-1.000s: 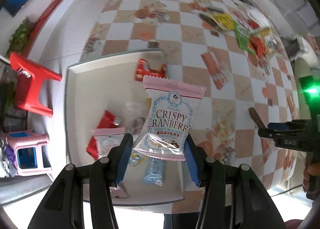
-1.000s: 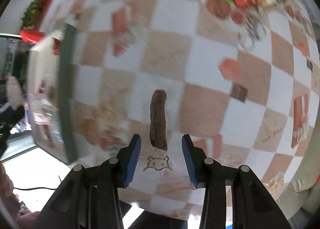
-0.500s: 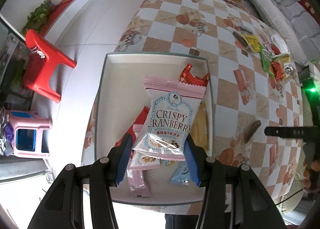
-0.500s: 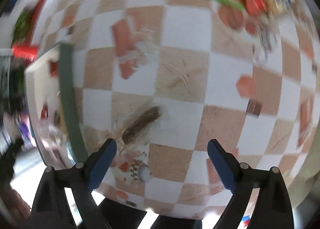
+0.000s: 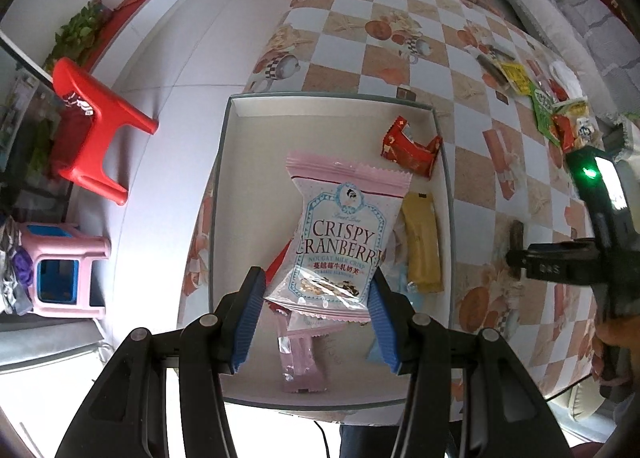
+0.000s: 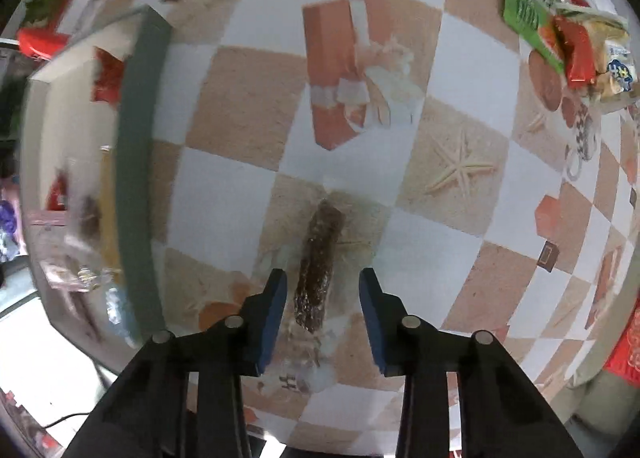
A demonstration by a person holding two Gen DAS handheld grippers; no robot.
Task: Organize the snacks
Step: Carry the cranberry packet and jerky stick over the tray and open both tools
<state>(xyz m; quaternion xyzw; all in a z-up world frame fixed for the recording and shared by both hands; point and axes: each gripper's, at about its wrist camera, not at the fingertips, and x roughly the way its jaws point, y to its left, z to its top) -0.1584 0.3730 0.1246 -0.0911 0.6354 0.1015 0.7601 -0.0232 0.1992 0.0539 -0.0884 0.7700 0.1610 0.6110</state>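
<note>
Cranberry packet (image 5: 340, 242) | clamped between left fingers (image 5: 250, 310) | brown bar (image 6: 318, 266) between closing right fingers (image 6: 274, 306), untouched

One white tray (image 5: 224, 178) is sitting on the counter (image 5: 360, 70); inside it are lying one red packet (image 5: 408, 148) and one yellow packet (image 5: 422, 242); beside it are standing two stools: one red stool (image 5: 92, 126), one pink stool (image 5: 60, 270).
</note>
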